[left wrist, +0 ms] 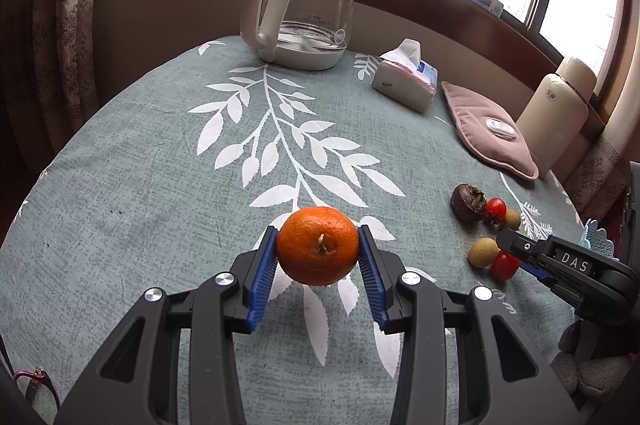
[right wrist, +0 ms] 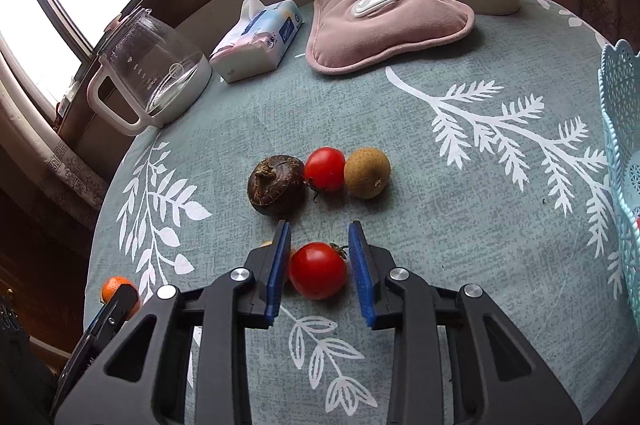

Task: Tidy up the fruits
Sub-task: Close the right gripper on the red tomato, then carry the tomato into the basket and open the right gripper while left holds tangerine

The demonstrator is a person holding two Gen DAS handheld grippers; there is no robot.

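Surface (left wrist: 140, 165): a leaf-print cloth is carrying everything.
Basket (right wrist: 620, 129): pale blue, sitting at the surface's right edge.
Orange (left wrist: 318, 245): the left gripper (left wrist: 318, 253) is clamping it between blue fingers (left wrist: 262, 277), left of the basket.
Cherry tomato (right wrist: 318, 270): lying on the surface left of the basket, the right gripper (right wrist: 319, 265) straddling it, fingers (right wrist: 360, 273) apart, not yet touching.
Advice: closing gently is looking wise, since tomato skin bruises.

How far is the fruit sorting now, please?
Nothing visibly sorted yet. In hand: the left tool grips the orange; the right tool is open around a tomato. Left on the cloth: water chestnut, second tomato, two longans. The basket waits at right.
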